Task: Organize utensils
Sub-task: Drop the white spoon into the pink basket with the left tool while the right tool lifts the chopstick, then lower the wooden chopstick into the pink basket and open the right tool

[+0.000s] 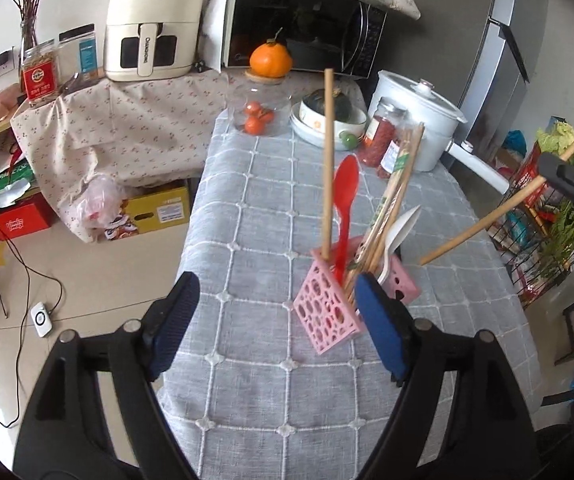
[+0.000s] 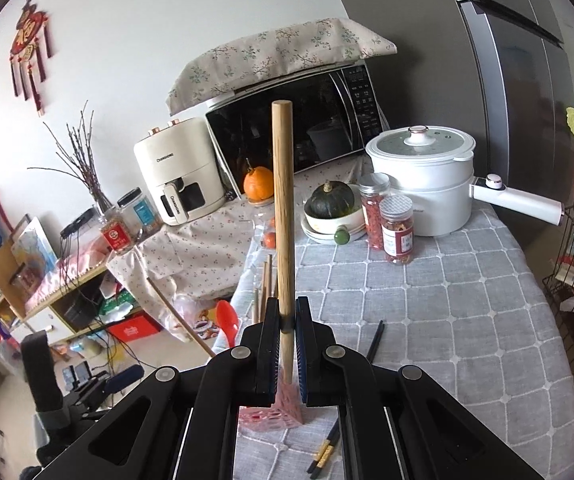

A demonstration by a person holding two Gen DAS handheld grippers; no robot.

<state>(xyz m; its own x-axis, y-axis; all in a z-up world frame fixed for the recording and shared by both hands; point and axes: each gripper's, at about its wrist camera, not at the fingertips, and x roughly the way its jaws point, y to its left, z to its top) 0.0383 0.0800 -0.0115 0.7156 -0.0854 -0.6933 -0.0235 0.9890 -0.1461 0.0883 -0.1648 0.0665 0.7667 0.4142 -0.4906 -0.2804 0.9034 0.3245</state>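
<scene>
A pink perforated utensil holder (image 1: 327, 308) stands on the grey checked tablecloth (image 1: 271, 208). It holds a wooden stick (image 1: 328, 160), a red spoon (image 1: 345, 196), a white spoon (image 1: 401, 228) and several wrapped chopsticks (image 1: 399, 184). My left gripper (image 1: 275, 320) is open, its right pad beside the holder. My right gripper (image 2: 287, 344) is shut on a long wooden stick (image 2: 284, 216), held above the holder (image 2: 283, 408); this stick shows slanted at the right of the left wrist view (image 1: 503, 208). Black chopsticks (image 2: 375, 340) lie on the cloth.
At the table's far end stand a white electric pot (image 2: 427, 184), two jars (image 2: 397, 228), a bowl with a squash (image 2: 331, 204) and a glass jar of oranges (image 1: 259, 108). A microwave (image 1: 299, 20) and air fryer (image 1: 151, 28) sit behind. A wire rack (image 1: 547, 232) is to the right.
</scene>
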